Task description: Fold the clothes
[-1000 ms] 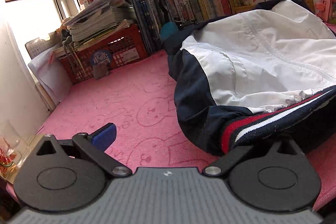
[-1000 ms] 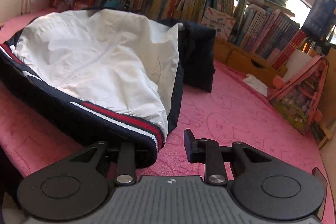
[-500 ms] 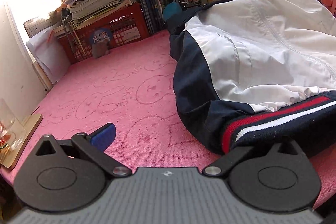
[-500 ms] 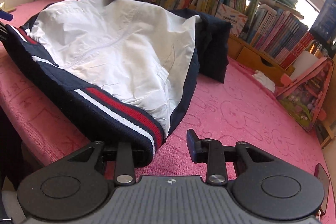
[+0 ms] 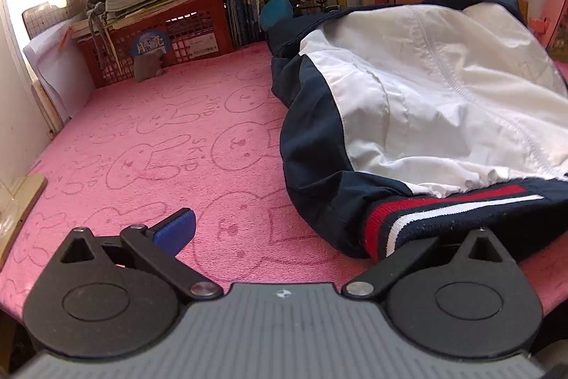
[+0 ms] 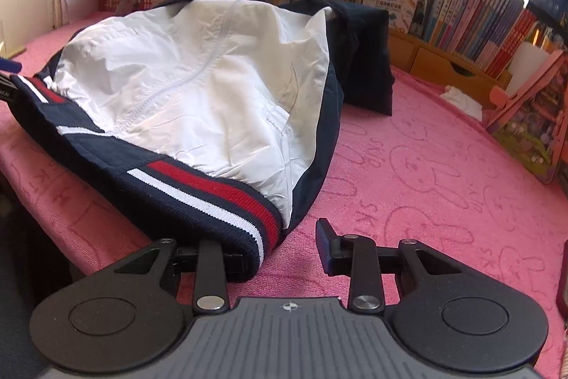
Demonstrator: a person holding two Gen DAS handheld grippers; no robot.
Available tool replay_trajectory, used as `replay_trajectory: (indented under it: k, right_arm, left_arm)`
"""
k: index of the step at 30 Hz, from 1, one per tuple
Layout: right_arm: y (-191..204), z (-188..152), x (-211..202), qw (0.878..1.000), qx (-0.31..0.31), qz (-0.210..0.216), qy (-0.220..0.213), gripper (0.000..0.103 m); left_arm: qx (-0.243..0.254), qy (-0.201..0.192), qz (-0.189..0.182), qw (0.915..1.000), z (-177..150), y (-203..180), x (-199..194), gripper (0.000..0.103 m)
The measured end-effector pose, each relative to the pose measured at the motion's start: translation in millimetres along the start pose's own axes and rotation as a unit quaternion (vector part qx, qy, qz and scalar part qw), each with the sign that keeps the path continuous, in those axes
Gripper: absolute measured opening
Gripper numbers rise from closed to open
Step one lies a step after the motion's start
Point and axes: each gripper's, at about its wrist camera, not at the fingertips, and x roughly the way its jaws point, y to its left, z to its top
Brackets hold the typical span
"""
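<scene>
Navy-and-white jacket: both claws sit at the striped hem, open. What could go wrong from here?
1. Each claw has only one finger under the navy-and-white jacket: on the left claw and the right claw the other finger is clear of the cloth, so closing may pinch just the ribbed striped hem edge and slip.
2. The hem lies at the front edge of the pink rabbit-print cover; a pull toward the person could drag the jacket off.

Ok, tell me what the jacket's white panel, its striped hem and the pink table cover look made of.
White panel: thin woven fabric, probably nylon or polyester, slightly glossy with crisp wrinkles and stitched seams.
Striped hem: ribbed knit, matte; fine vertical ribs show in the red, white and navy bands.
Pink table cover: likely terry or microfibre towelling, matte and fuzzy, with rabbit outlines pressed into the pile.
</scene>
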Motion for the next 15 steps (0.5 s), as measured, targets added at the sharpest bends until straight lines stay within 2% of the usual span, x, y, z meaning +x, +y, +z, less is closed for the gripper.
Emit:
replay_trajectory:
  k: [3, 5, 7, 15]
  right_arm:
    - [-6.4, 3.3, -2.2, 0.999, 0.028, 0.031, 0.007, 0.034]
    - [-10.7, 5.5, -3.7, 0.998, 0.047, 0.051, 0.012, 0.034]
    - [-14.8, 7.6, -5.2, 0.995, 0.065, 0.071, 0.016, 0.037]
    - [-10.1, 6.1, -10.4, 0.997, 0.044, 0.063, 0.009, 0.041]
  left_arm:
    - [-0.019, -0.007, -0.046, 0.9987, 4.7, 10.2, -10.4, 0.103]
    - [-0.013, -0.014, -0.054, 0.9983, 6.3, 11.1, -15.7, 0.103]
    - [0.000, -0.016, -0.050, 0.9986, 6.0, 8.3, -17.4, 0.103]
    - [-0.003, -0.008, -0.023, 0.9997, 0.6, 7.9, -15.9, 0.103]
